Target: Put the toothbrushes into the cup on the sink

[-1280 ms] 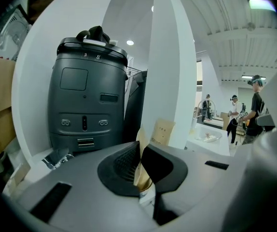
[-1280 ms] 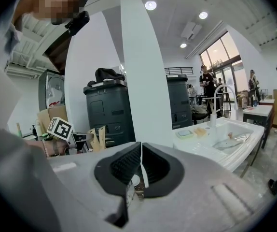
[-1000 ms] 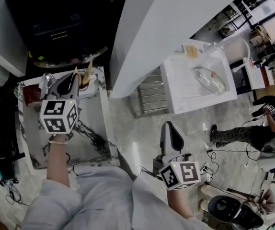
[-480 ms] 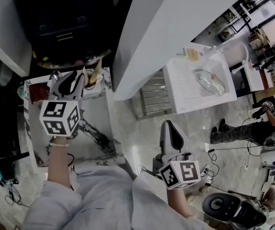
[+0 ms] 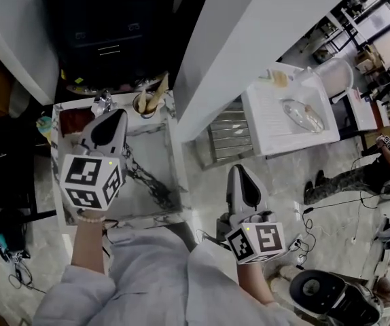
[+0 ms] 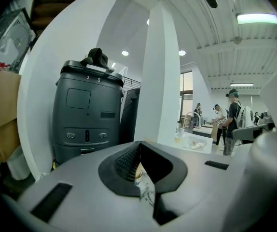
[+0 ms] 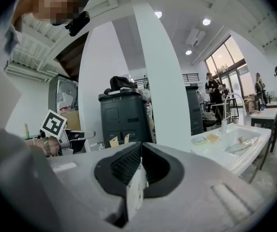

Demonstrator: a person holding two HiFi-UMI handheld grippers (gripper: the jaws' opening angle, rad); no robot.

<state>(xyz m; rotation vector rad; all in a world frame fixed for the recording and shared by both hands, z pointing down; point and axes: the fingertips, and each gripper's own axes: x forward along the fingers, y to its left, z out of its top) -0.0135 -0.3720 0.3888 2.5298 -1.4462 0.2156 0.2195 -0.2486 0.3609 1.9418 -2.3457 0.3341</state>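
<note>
A tan cup (image 5: 143,104) stands at the back edge of the marble sink top (image 5: 153,156), with two bamboo toothbrushes (image 5: 160,86) upright in it. My left gripper (image 5: 116,113) hovers over the sink top, left of and nearer than the cup, its jaws shut with nothing between them. In the left gripper view the left gripper (image 6: 139,145) shows its pads meeting at the tips. My right gripper (image 5: 239,172) hangs over the floor, right of the sink top, shut and empty. The right gripper view shows the right gripper (image 7: 141,146), the toothbrush heads (image 7: 113,140) and the left gripper (image 7: 76,135) beyond.
A chrome faucet (image 5: 101,103) and a red item (image 5: 73,119) sit left of the cup. Behind the sink top stands a black machine (image 5: 107,32). A white pillar (image 5: 249,39) rises to the right, with a white table (image 5: 270,124) and cables on the floor beyond. People stand far right.
My left gripper has drawn back from the cup toward the person, and now sits left of it. The right gripper has stayed put.
</note>
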